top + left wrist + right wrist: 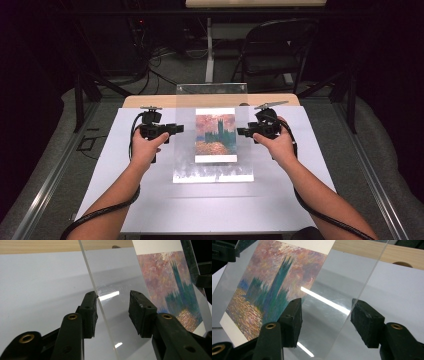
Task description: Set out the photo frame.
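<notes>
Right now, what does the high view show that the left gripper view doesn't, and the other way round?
High view alone: both hands and forearms, the left gripper and right gripper facing each other across the clear sheet, a second clear panel at the table's far edge, and a folding chair beyond.

Left gripper view alone: the open jaws straddling the sheet's edge, one pad against it, the other pad apart.

Both: the painting print, the white mat, the wooden tabletop strip.
</notes>
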